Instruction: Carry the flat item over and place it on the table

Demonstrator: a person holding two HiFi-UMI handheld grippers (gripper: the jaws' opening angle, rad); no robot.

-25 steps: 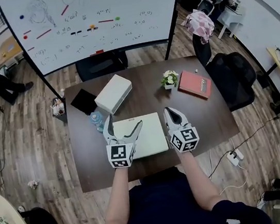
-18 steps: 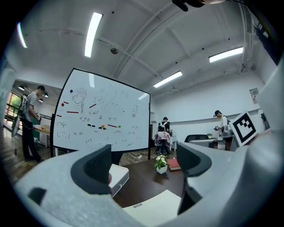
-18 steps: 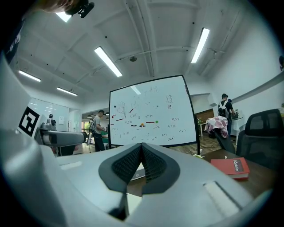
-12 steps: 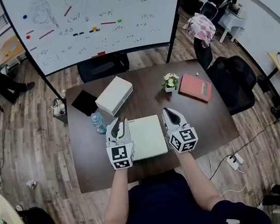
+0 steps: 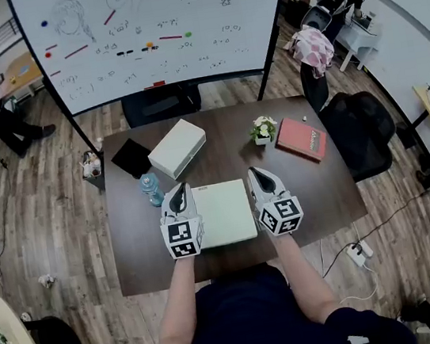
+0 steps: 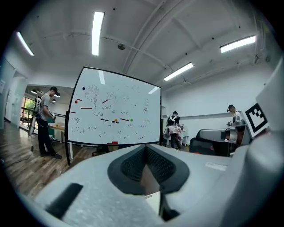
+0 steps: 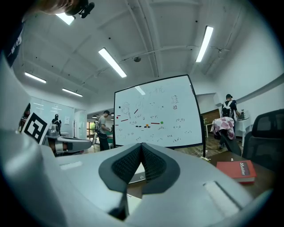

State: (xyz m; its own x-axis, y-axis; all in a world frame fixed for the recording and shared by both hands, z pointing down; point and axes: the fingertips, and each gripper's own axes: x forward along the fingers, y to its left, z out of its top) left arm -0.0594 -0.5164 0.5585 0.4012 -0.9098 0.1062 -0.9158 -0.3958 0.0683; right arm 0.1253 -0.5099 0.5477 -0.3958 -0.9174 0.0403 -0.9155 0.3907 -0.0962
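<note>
The flat item [image 5: 225, 212], a pale greenish-white slab, lies flat on the dark brown table [image 5: 317, 184] right in front of me. My left gripper [image 5: 179, 192] sits at the slab's left edge with its jaws shut; in the left gripper view the pads [image 6: 133, 165] meet at the tips with nothing pinched there, and a sliver of the pale slab [image 6: 154, 201] shows below them. At the slab's right edge rests my right gripper [image 5: 254, 172], also shut, its pads [image 7: 153, 165] closed tip to tip over the table.
Behind the slab stand a white box [image 5: 177, 147], a black pad [image 5: 128, 157], a water bottle [image 5: 150, 186], a small flower pot [image 5: 262, 126] and a red book [image 5: 300, 135]. A whiteboard [image 5: 154, 32] rises behind the table; black office chairs [image 5: 356, 126] stand at the right.
My left gripper's jaws went from wide open over the slab's left edge to shut. The right gripper and the slab stayed put.
</note>
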